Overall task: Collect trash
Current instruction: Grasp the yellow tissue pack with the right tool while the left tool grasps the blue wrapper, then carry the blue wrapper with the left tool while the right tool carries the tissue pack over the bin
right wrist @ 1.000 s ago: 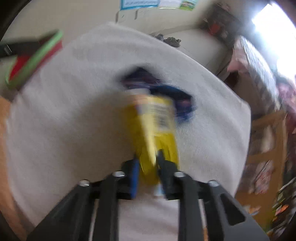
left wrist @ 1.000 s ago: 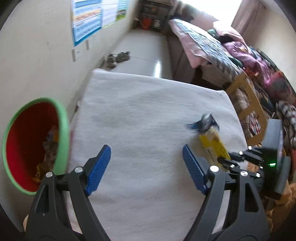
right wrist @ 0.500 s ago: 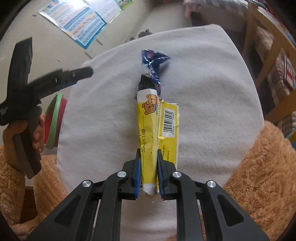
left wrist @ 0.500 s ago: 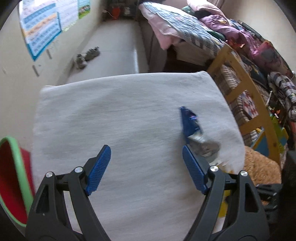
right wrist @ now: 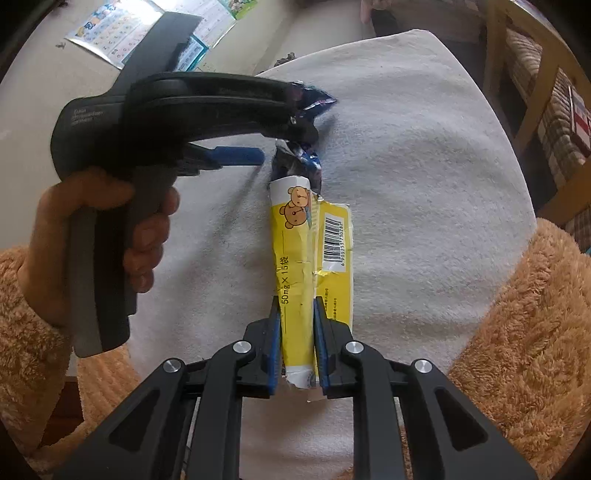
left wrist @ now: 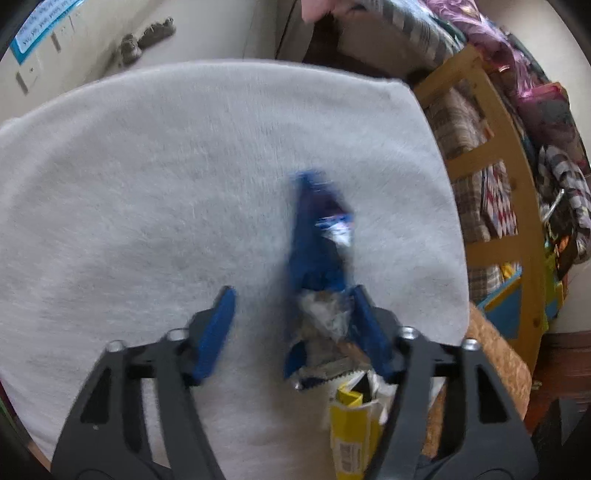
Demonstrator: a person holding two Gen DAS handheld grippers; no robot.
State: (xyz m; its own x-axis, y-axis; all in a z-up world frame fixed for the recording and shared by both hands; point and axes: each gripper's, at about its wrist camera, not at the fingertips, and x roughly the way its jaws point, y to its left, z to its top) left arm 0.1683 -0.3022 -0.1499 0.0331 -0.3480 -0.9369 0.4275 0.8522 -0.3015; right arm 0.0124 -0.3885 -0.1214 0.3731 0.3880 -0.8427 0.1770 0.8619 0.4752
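A crumpled blue wrapper [left wrist: 319, 254] lies on the white cloth [left wrist: 166, 166] and also shows in the right wrist view [right wrist: 299, 162]. My left gripper [left wrist: 291, 325] is open over its near end, the wrapper beside the right finger [left wrist: 369, 332]. In the right wrist view the left gripper [right wrist: 280, 136] hangs over the wrapper. My right gripper [right wrist: 297, 343] is shut on a yellow packet [right wrist: 306, 254] with bears and a barcode. The packet's tip shows in the left wrist view [left wrist: 351, 432].
A wooden chair frame [left wrist: 491, 166] with checked fabric stands right of the cloth. Fuzzy tan sleeves [right wrist: 524, 332] flank the near side. Shoes [left wrist: 147, 40] lie on the floor beyond. Posters [right wrist: 118, 29] hang on the wall.
My left gripper has swung right and forward onto the blue wrapper, and the red bin has left its view. The right gripper still holds the yellow packet, almost unmoved.
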